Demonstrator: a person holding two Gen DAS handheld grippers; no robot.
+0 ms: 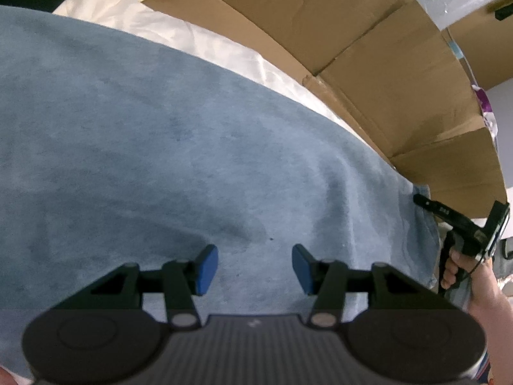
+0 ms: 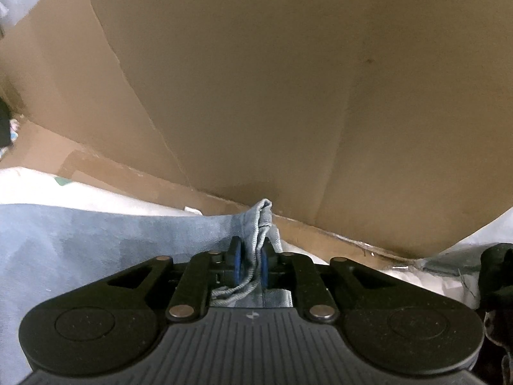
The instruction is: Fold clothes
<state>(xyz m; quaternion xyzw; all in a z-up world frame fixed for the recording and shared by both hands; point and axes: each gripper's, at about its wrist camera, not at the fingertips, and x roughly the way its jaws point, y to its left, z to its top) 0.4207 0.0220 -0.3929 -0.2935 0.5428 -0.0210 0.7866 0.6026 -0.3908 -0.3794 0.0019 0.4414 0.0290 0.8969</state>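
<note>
the left gripper (image 1: 255,269) hovers low over the blue garment (image 1: 166,147), its blue pads (image 1: 206,269) spread wide with bare cloth showing between them and nothing held. the gripper looks forward across the fabric toward 12 o'clock. at about 4 o'clock in the left wrist view, a bare hand (image 1: 461,269) wraps the handle of the right gripper (image 1: 423,201), which reaches toward 10 o'clock onto the garment's far right edge.

in the right wrist view, the right gripper (image 2: 250,261) is closed narrow on a bunched corner of the blue garment (image 2: 96,234); the pinched hem stands up between the pads and pokes out past them toward 12 o'clock, with loose folds of hem lying back between the linkages. from that corner the cloth spreads away toward 9 o'clock, lying flat.

the garment covers most of the left wrist view, its upper edge running from 10 o'clock down toward 4 o'clock, over a white sheet (image 1: 205,41). beyond the sheet stand brown cardboard panels (image 1: 368,48), which also fill the right wrist view (image 2: 256,80) just past the gripped corner.
</note>
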